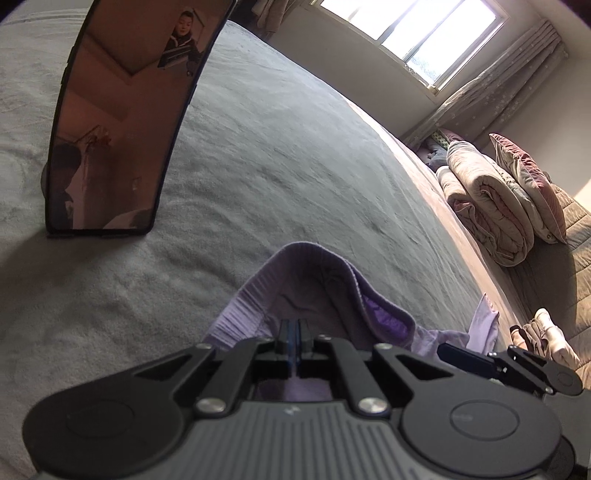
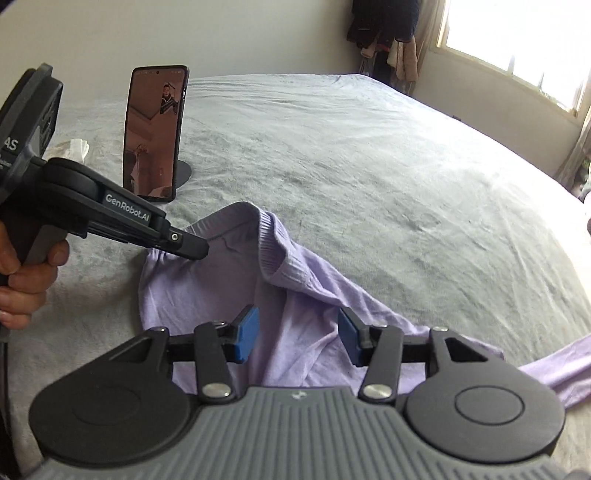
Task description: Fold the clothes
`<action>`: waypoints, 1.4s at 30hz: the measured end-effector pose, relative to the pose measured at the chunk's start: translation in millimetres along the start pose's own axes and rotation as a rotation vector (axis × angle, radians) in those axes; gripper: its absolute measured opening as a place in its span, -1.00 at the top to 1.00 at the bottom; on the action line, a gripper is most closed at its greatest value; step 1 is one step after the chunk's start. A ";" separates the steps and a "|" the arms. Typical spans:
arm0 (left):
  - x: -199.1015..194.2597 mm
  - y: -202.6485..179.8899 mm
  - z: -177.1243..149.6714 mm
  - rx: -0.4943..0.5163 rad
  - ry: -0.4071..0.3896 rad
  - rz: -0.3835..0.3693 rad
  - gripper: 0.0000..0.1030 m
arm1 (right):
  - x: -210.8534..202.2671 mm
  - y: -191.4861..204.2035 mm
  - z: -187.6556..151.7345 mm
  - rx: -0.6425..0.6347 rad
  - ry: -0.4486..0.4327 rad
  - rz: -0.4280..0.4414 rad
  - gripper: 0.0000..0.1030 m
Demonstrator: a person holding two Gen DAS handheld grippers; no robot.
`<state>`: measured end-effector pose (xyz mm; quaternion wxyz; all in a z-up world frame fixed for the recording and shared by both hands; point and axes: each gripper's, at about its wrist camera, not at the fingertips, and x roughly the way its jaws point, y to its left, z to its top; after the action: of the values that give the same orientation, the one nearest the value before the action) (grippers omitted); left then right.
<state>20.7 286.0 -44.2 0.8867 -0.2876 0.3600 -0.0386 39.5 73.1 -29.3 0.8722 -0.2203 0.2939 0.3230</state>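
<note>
The left gripper (image 1: 294, 338) has its blue-padded fingers pressed together on the ribbed edge of a lilac knit top (image 2: 229, 295), pinching the fabric near what looks like the neckline or hem band; in the right wrist view its tip (image 2: 192, 249) meets the cloth at the top's left side, with the person's hand (image 2: 26, 273) wrapped round the handle. The right gripper (image 2: 297, 336) hovers over the middle of the garment with its jaws spread wide and nothing between the pads.

The top lies rumpled on the grey bedspread (image 2: 369, 166), one ribbed opening standing up in a loop, a sleeve (image 2: 561, 369) trailing off to the right. It looks light, soft and limp: it would sag and bunch from any single hold, so two spaced grips are likely needed. The thicker ribbed band should give the firmest purchase; the thin body cloth may slip or stretch.

Beyond stand a propped phone (image 2: 155, 136), rolled quilts (image 1: 487, 206) and a window (image 1: 410, 26).
</note>
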 end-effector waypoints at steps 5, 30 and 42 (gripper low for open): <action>-4.5 11.0 2.1 -0.041 -0.001 -0.033 0.99 | 23.8 12.3 7.4 -0.128 -0.009 -0.089 0.02; 9.8 44.1 -14.8 -0.400 0.139 -0.252 0.87 | 7.3 67.9 29.1 0.040 0.046 0.155 0.70; 9.5 29.3 -4.6 -0.281 0.116 -0.167 0.46 | -53.3 -46.1 -33.5 0.508 0.090 -0.014 0.18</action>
<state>20.6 305.5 -68.4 0.8092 -0.4349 0.3873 -0.0777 26.1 -1.2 -9.9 0.8879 -0.0103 0.4024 0.2226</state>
